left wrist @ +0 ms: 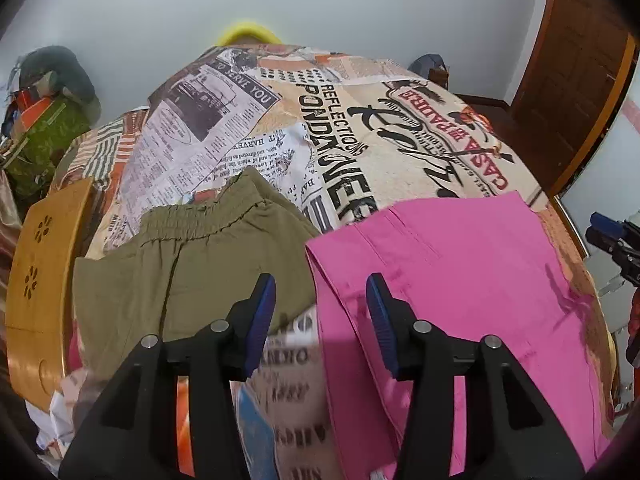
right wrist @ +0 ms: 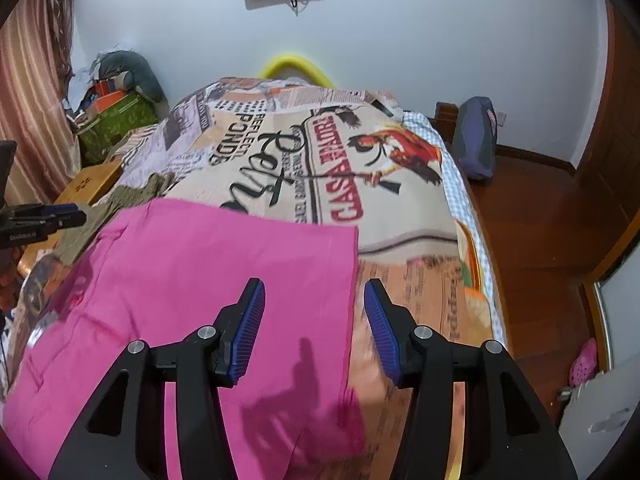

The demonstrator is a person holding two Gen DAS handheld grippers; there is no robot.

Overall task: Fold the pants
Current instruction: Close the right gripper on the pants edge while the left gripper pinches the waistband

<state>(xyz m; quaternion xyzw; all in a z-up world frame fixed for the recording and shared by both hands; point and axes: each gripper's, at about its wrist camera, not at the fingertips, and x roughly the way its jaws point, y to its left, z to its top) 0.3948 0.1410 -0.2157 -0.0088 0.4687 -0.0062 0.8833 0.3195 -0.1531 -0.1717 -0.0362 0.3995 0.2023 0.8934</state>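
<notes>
Both grippers — left gripper [left wrist: 321, 312], right gripper [right wrist: 314, 320] — released above pink pants [right wrist: 208, 280], olive pants [left wrist: 192, 264] just left.

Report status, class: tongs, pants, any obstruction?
Left tongs open, empty. Right tongs open, empty, over pink pants edge. Pink pants flat on bedspread. Olive pants alongside, apart.

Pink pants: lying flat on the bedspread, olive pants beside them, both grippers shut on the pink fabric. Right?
Not quite. Both grippers are open and hold nothing: the left gripper in the left wrist view, the right gripper in the right wrist view. The pink pants lie flat beside the olive pants.
</notes>
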